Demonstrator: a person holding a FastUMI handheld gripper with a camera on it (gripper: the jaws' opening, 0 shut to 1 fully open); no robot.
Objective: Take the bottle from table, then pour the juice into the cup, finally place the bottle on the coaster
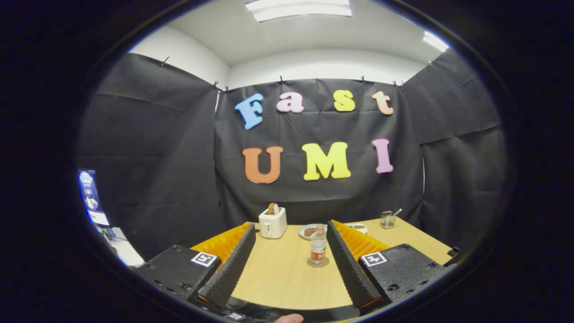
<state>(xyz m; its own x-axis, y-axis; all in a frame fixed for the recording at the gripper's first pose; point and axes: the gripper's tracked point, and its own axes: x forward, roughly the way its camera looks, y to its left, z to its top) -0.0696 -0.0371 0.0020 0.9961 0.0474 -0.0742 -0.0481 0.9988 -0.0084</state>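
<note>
- Black cloth walls close in a booth around a light wooden table (287, 282), under a white ceiling with lit panels.
- Gripper (290, 244) hangs above the near part of the table, its two ribbed black fingers (228, 269) spread wide and holding nothing.
- Bottle (318, 246) stands upright between the fingers, nearer the right one but apart from it; it has a red label and a clear cap.
- Coaster (318, 263) lies under the bottle, which rests on it.
- Plate (306, 231) sits just beyond the bottle with something brown on it.
- Toaster (272, 222), white, stands further left at the back, a brown slice sticking out of its top.
- Cup (387, 220), clear glass with a stick in it, is at the far right, well apart from the bottle.
- Screen (92, 197) glows beside the left wall.
</note>
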